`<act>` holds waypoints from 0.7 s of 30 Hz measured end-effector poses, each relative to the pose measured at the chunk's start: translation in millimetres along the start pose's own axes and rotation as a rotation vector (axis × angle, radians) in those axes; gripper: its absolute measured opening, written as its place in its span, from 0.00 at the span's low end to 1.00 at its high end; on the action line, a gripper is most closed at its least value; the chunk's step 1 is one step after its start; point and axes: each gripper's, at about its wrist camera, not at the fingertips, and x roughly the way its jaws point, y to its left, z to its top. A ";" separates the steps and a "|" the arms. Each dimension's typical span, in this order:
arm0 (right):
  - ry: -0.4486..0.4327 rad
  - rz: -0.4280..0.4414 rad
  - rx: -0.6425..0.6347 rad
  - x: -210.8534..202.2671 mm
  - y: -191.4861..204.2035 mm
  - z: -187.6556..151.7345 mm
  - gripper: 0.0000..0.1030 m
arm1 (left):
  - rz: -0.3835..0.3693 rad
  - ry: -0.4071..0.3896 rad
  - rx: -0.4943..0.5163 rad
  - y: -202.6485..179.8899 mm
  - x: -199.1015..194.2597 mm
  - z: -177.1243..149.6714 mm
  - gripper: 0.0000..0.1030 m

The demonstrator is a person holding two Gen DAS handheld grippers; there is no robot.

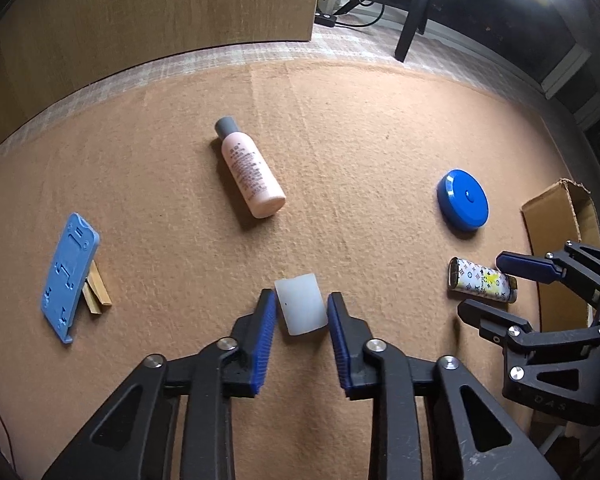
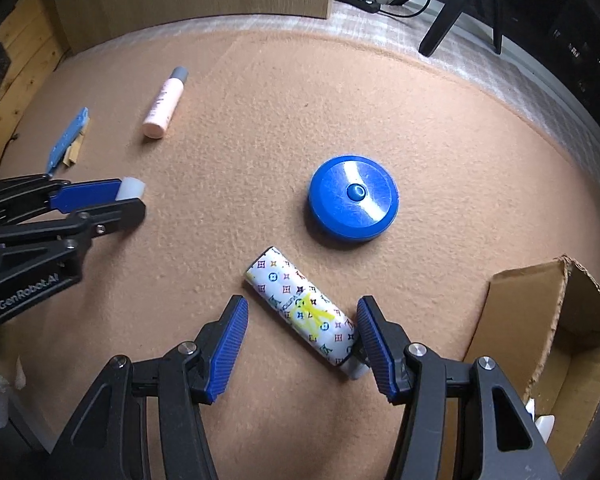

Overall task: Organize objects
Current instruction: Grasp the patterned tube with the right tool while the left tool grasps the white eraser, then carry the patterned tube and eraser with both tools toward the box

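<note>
left claw (image 1: 301,308) tilted down, gripping white block (image 1: 301,309) | right claw (image 2: 300,318) open astride patterned tube (image 2: 300,311)

The left gripper (image 1: 301,310) straddles a small white block (image 1: 301,303) on the tan felt mat (image 1: 360,128), its blue pads at either side. Far left lies a pink bottle (image 1: 251,170); right, a blue round case (image 1: 463,200), a patterned tube (image 1: 482,285) and the right gripper (image 1: 480,284).

Left black gripper with blue ribbed pads (image 1: 301,310) points steeply down, jaws narrowed; right one (image 2: 300,330) likewise, jaws parted wider
</note>
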 end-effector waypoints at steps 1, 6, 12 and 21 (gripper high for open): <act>0.004 -0.002 -0.003 1.5 0.1 0.4 0.51 | -0.001 -0.001 0.000 0.9 0.0 0.6 0.24; 0.007 -0.004 -0.009 2.2 0.4 0.2 0.46 | -0.002 -0.005 0.011 0.3 2.5 3.0 0.21; 0.007 0.002 -0.016 -0.7 3.8 -0.6 0.25 | -0.011 -0.010 0.006 0.6 2.5 5.0 0.17; -0.028 0.045 0.050 -10.4 -3.7 -9.3 0.20 | -0.020 -0.028 0.012 2.2 -11.8 -5.3 0.13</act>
